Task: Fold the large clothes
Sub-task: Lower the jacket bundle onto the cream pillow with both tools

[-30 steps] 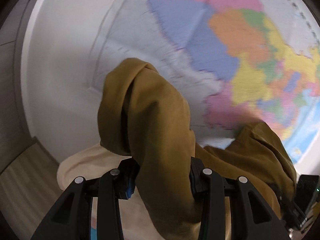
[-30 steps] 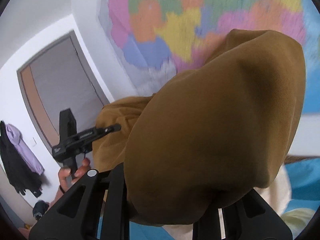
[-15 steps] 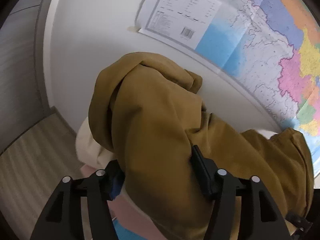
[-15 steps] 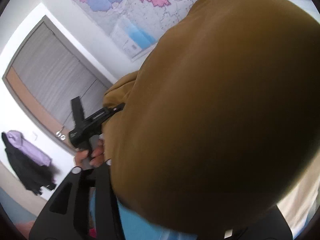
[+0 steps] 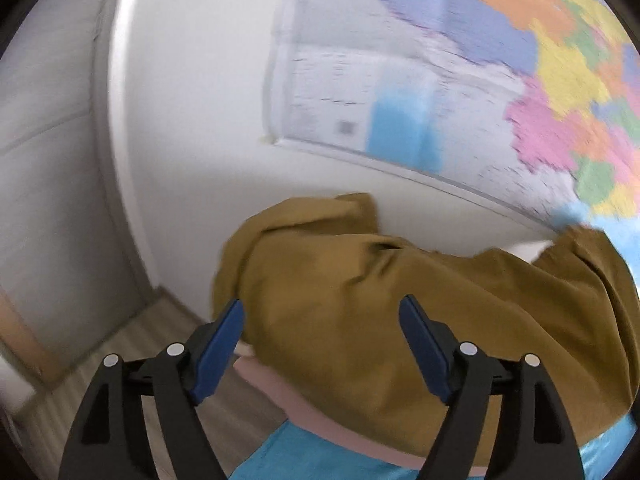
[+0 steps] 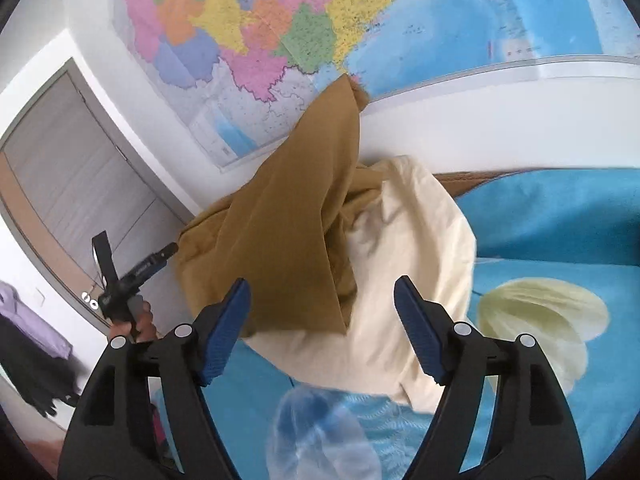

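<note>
The large mustard-brown garment [image 5: 360,300] lies in a bunched heap against the wall. In the right wrist view the garment [image 6: 288,220] drapes over a cream pillow [image 6: 404,280] on the bed. My left gripper [image 5: 320,312] has its jaws opening, and the cloth lies between and beyond the blue pads [image 5: 222,344] without being pressed. My right gripper [image 6: 320,292] also has its jaws opening, and its pads [image 6: 226,328] stand clear of the hanging cloth edge. To the left of the heap a hand holds the left gripper [image 6: 168,250].
A big coloured map [image 6: 280,32] hangs on the white wall behind the heap. The bed has a blue sheet [image 6: 560,220] with a pale flower print [image 6: 540,312]. A grey door [image 6: 60,184] and hanging dark clothes [image 6: 32,360] are at the left. Wood floor [image 5: 120,360] runs beside the bed.
Both grippers have spread their jaws and let go of the mustard garment. The cloth dropped away from the cameras onto the pillow, and both hands sank lower.
</note>
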A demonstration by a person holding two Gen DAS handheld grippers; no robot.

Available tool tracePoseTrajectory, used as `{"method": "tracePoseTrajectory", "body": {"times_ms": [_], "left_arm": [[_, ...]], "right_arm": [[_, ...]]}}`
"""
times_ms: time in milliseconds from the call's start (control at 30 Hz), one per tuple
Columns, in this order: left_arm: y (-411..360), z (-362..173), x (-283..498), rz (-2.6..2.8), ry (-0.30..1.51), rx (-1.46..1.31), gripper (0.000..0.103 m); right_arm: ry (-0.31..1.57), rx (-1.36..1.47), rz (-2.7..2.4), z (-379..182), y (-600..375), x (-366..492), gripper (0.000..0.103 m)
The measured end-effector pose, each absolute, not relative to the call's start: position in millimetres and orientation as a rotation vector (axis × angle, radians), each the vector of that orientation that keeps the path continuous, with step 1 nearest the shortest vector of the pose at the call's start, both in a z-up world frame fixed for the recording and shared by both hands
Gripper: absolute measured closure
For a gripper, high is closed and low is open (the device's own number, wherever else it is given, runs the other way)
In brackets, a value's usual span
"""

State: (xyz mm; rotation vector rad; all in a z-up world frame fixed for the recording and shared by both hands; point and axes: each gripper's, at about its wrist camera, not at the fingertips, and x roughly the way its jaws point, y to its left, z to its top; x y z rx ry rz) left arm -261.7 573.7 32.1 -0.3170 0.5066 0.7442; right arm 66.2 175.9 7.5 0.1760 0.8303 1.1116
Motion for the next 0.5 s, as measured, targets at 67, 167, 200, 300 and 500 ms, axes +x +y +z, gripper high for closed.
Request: {"method": "tracePoseTrajectory", "body": {"times_ms": [67,167,200,300,500], "left_arm": [[577,27,-250,0.714,0.533,-0.354,0.026],[588,10,-237,0.711,0.572,-0.421,0.027],[591,3,-235,0.712,0.584,-0.432,0.027],[595,-9,-229,0.725,0.611,-0.429,0.027],[595,-15,-220,0.745,0.651,-0.390,0.025]], "right_arm": [[0.852,0.172,1.160,3,181,64,0.061],[0.869,0.242,1.202,-4,174,65,0.102],[0.881,0.267,1.194,-13,163,64,0.102],[1.007,0.268,1.157,-45,153,61,0.102],[1.033,0.213,1.060,-30,156,54,0.083]]}}
